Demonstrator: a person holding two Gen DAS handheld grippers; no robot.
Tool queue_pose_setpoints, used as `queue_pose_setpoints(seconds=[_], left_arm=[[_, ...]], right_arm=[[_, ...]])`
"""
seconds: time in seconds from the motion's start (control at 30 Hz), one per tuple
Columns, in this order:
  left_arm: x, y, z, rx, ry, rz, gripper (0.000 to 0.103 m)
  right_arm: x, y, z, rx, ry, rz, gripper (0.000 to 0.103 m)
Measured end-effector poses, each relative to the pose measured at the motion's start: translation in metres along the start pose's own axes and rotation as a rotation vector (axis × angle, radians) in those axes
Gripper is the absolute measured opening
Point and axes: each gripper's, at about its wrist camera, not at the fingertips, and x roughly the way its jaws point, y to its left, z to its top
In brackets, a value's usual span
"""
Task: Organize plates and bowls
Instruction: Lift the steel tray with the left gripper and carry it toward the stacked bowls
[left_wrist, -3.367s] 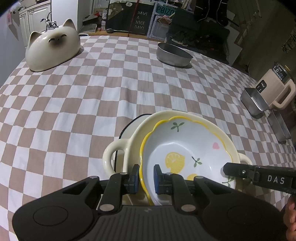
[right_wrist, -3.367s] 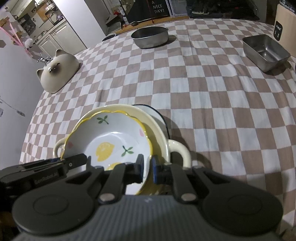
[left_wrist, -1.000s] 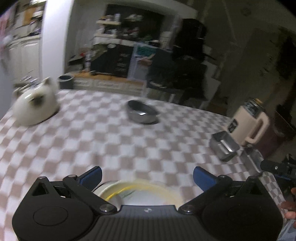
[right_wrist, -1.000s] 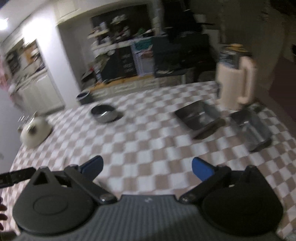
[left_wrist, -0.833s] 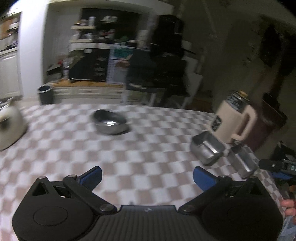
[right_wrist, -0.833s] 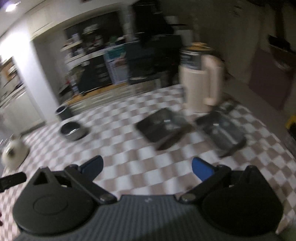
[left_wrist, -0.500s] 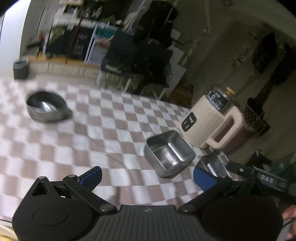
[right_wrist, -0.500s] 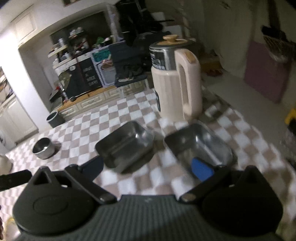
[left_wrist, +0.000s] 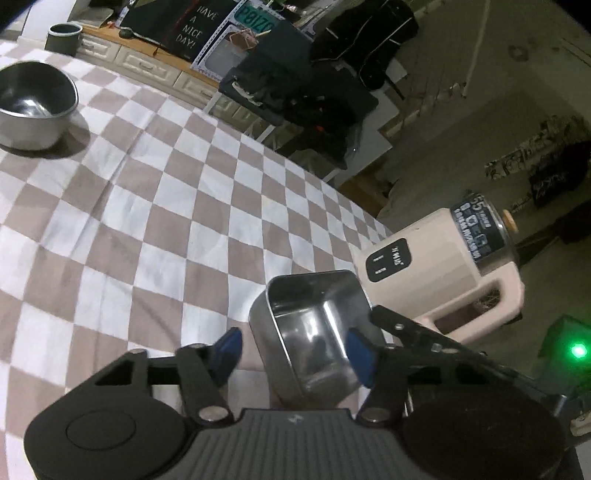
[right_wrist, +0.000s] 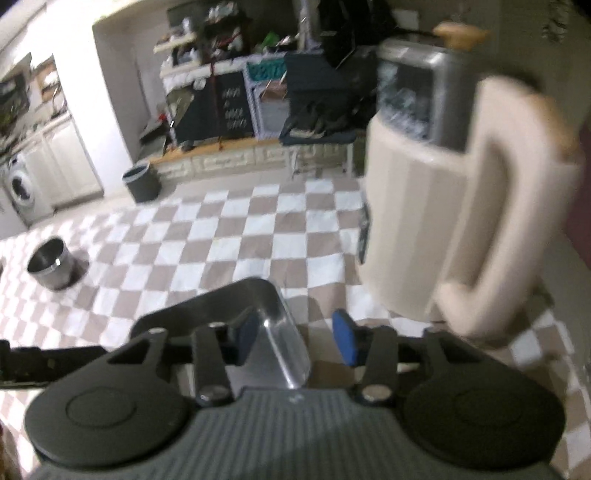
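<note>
A rectangular steel tin (left_wrist: 314, 332) stands on the checked cloth beside a beige kettle (left_wrist: 436, 266). My left gripper (left_wrist: 294, 354) straddles the tin's left wall, one pad outside and one over the inside. Its jaws are closing, and a gap shows at the outer pad. In the right wrist view the tin's (right_wrist: 273, 332) right wall lies between the closing jaws of my right gripper (right_wrist: 295, 338); the outer pad stands clear of it. The right gripper's black finger (left_wrist: 406, 332) reaches in over the tin's right rim, so both seem to be at the same tin.
A round steel bowl (left_wrist: 33, 107) sits far left on the table (left_wrist: 147, 221), also small in the right wrist view as the bowl (right_wrist: 50, 264). The tall kettle (right_wrist: 443, 229) crowds the right side. The table edge runs just behind the tin.
Both grippers left the stacked ceramic bowls, swung right across the table and came down onto the steel tin. Their jaws went from wide apart to about half as wide.
</note>
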Motion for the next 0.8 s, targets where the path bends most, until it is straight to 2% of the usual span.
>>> queue_pose_setpoints(seconds=[0.1, 0.17, 0.2, 0.27, 0.37, 0.57, 0.8], left_arm=[[0.012, 0.005, 0.003, -0.002, 0.033, -0.003, 0.04], [0.019, 0.008, 0.003, 0.0, 0.057, -0.007, 0.02], [0.021, 0.009, 0.003, 0.0, 0.066, -0.008, 0.015], [0.02, 0.012, 0.003, -0.004, 0.064, -0.006, 0.015], [0.014, 0.019, 0.004, -0.008, 0.064, -0.005, 0.013], [-0.02, 0.02, 0.004, 0.03, 0.031, 0.005, 0.013], [-0.086, 0.015, -0.014, 0.099, -0.022, 0.001, 0.013]], right_arm=[[0.023, 0.0, 0.007, -0.022, 0.034, 0.009, 0.039], [0.032, 0.002, 0.008, -0.034, 0.051, 0.011, 0.031], [0.033, 0.005, 0.009, -0.042, 0.05, 0.004, 0.029], [0.034, 0.006, 0.007, -0.041, 0.049, -0.001, 0.019], [0.026, 0.003, 0.005, -0.027, 0.054, 0.031, 0.011], [-0.011, 0.02, -0.009, -0.041, 0.024, 0.098, 0.01], [-0.076, 0.047, -0.034, -0.021, -0.04, 0.147, 0.01]])
